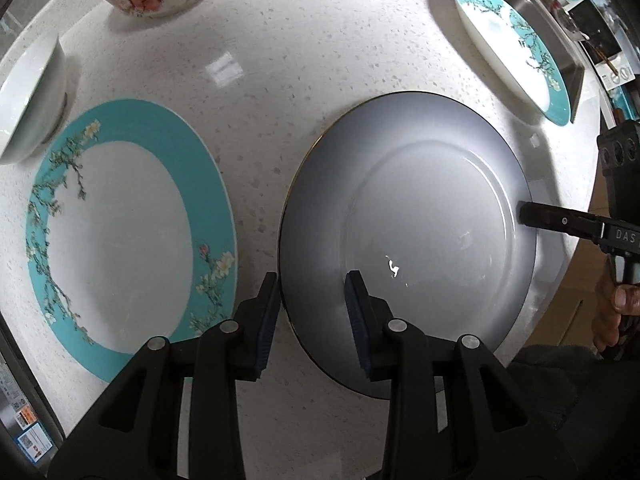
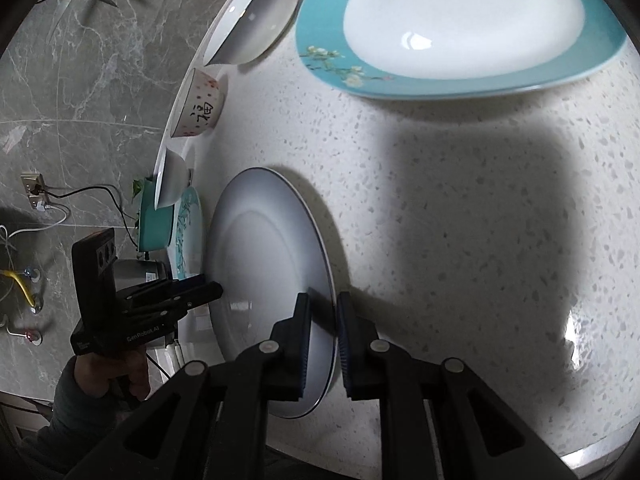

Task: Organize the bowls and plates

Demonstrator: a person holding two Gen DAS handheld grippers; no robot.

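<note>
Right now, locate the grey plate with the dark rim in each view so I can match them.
Left wrist view: the grey plate fills the centre-right, its near-left rim between the left gripper fingers.
Right wrist view: grey plate lower centre-left, seen edge-on, rim inside the right gripper.
Shared landmark: the teal floral-rimmed plate.

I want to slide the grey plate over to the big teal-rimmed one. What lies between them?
Only bare speckled countertop lies between the grey plate and the teal-rimmed plate, as the left wrist view shows.
</note>
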